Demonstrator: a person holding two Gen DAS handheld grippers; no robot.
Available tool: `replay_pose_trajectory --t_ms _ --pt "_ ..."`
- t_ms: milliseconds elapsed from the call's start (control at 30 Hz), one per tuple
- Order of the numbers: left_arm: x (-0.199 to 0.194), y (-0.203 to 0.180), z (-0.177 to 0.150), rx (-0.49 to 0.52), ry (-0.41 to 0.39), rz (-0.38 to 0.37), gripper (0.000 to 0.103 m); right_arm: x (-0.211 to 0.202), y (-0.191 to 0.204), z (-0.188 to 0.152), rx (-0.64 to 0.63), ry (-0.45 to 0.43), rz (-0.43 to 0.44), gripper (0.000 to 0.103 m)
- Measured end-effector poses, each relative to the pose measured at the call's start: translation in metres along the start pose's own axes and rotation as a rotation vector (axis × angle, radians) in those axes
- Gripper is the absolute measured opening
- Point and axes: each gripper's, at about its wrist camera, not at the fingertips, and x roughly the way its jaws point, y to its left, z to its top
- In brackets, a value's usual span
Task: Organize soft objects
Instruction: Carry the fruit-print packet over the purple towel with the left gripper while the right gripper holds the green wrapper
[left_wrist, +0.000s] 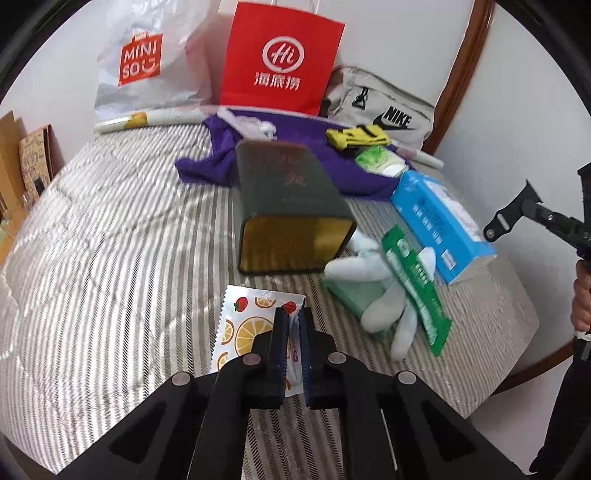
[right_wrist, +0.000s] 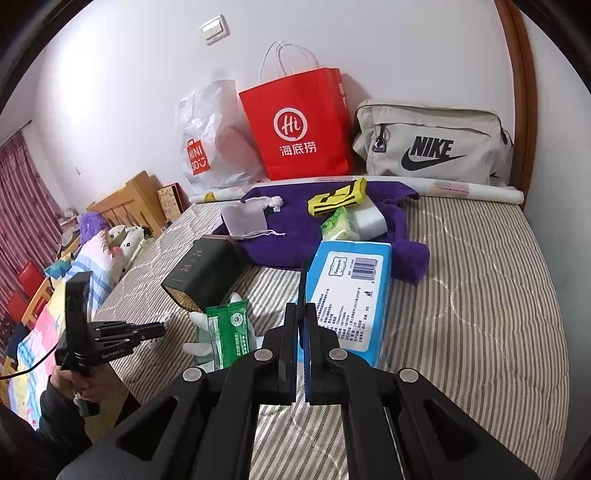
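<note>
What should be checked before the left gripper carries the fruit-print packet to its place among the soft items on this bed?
1. Left gripper shut on the white fruit-print plastic packet: ok.
2. Grip depth: pinched at the packet's right edge only, most hangs left: not ok.
3. Packet clear of the striped bedspread: cannot tell.
4. Right gripper shut, nothing held: ok.
5. Path ahead: dark green rectangular tin lies on its side directly in front: not ok.
6. White plush toy under the green foil sachet, apart from the packet: ok.
</note>
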Motion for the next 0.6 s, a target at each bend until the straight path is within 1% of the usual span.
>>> replay_pose_trajectory --t_ms 367,600 --pt "-0.045 -0.013 0.026 0.041 -0.095 0.028 0.007 0.001 0.004 0.01 -0.014 -0.01 0.014 0.002" --pt "-0.051 -0.018 0.053 0.058 -0.124 0.032 0.007 0.007 0.002 0.024 -0.018 -0.014 0.02 0.003"
